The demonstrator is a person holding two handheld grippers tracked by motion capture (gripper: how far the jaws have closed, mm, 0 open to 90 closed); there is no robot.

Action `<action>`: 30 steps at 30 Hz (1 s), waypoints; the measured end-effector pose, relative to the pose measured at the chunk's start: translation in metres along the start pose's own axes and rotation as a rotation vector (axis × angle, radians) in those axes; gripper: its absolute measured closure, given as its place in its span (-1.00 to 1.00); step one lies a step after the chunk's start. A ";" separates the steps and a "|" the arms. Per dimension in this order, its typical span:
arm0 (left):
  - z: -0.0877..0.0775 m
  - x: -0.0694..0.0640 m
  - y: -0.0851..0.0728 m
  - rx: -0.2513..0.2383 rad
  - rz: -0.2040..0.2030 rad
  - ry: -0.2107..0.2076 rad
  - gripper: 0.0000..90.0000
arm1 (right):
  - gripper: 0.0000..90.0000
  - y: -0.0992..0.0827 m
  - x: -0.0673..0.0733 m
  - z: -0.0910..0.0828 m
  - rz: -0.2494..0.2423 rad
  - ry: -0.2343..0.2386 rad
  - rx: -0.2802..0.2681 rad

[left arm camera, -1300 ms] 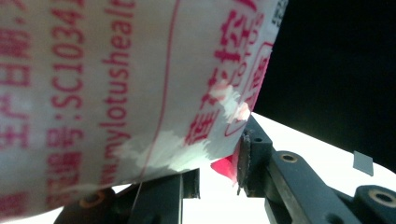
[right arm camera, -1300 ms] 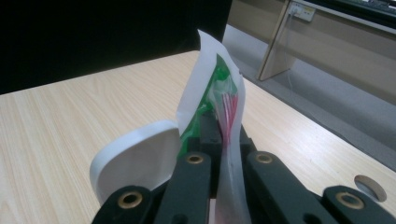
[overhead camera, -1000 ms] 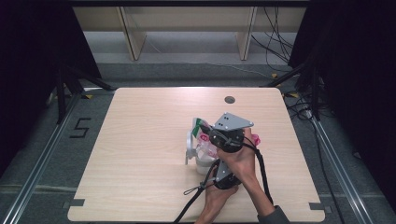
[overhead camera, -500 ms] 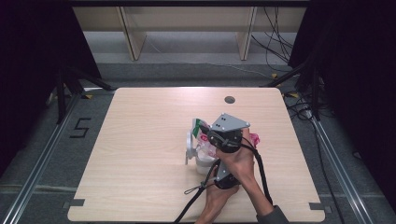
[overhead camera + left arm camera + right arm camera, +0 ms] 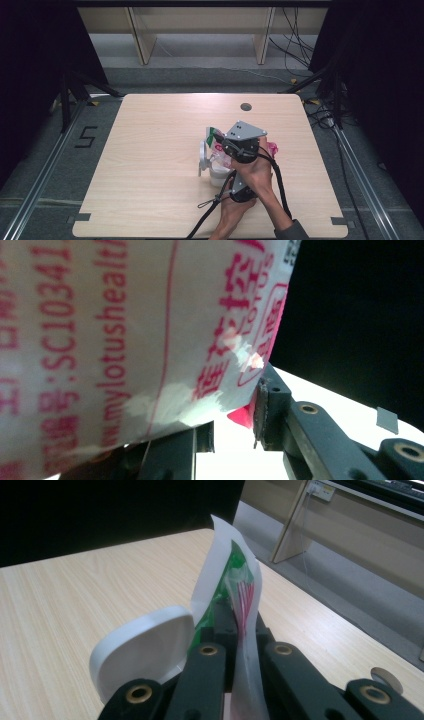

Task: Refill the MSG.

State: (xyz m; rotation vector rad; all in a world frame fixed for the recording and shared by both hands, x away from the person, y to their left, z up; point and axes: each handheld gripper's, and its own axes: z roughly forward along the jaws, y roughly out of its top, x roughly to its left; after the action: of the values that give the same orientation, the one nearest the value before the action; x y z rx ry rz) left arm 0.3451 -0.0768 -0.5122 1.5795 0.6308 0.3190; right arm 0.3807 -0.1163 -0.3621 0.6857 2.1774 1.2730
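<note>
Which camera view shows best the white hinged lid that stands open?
The right gripper view: the white lid stands open, its rounded face plain, just left of the right gripper, which is shut on the packet. In the high view, the lid is small and seen edge-on, beside the packet.

Both grippers point(image 5: 235, 150) crowd a packet point(image 5: 214, 136), perhaps over a white tub point(image 5: 218, 175).

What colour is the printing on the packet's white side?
Red, on the packet; clearest in the left gripper view.
</note>
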 end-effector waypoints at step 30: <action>-0.001 0.001 0.001 -0.007 0.008 0.010 0.63 | 0.99 0.002 0.002 0.001 -0.010 -0.001 -0.012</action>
State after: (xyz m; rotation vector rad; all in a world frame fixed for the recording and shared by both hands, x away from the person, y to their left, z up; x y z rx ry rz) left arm 0.3451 -0.0755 -0.5115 1.5752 0.6300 0.3347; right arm 0.3808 -0.1134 -0.3609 0.6695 2.1681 1.2783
